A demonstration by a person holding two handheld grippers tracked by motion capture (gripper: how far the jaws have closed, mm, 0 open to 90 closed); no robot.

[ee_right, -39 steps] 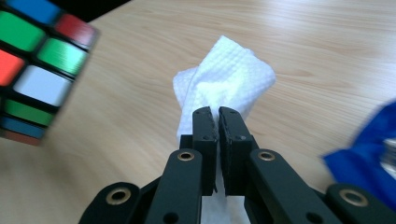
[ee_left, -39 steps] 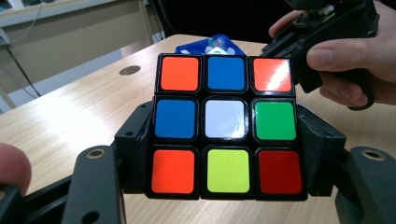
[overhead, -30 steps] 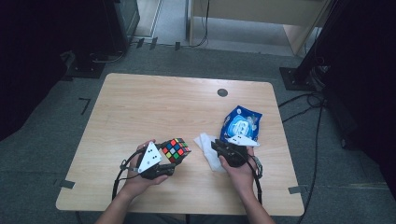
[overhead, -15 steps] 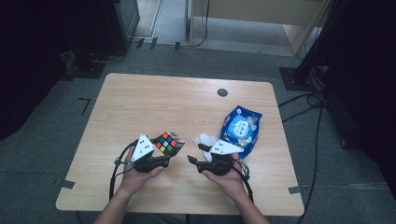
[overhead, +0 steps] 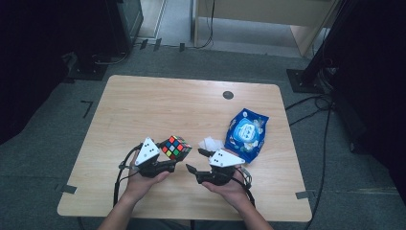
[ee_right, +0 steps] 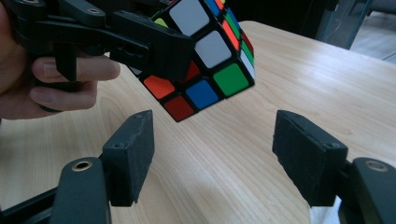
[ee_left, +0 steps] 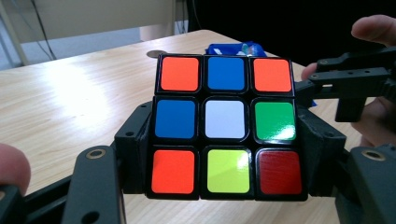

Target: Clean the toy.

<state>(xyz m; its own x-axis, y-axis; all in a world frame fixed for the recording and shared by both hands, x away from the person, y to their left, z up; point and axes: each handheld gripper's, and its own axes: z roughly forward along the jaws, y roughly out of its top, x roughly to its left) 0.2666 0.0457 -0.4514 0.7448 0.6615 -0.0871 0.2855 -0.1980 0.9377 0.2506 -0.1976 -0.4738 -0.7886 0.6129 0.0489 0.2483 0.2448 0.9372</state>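
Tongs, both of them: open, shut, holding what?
Left tongs: shut on the puzzle cube.
Right tongs: open, just been opening, nothing between them.

High view overhead — gripper views close, low — shared cube [overhead: 175, 146].

Left hand-held gripper [overhead: 178, 154] clamped shut, held level; right hand-held gripper [overhead: 197, 160] beside it, jaws just opened wide, nothing between.

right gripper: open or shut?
Open. The right gripper has just been opening; its jaws stand wide apart with nothing between them, the Rubik's cube beyond in the left gripper.
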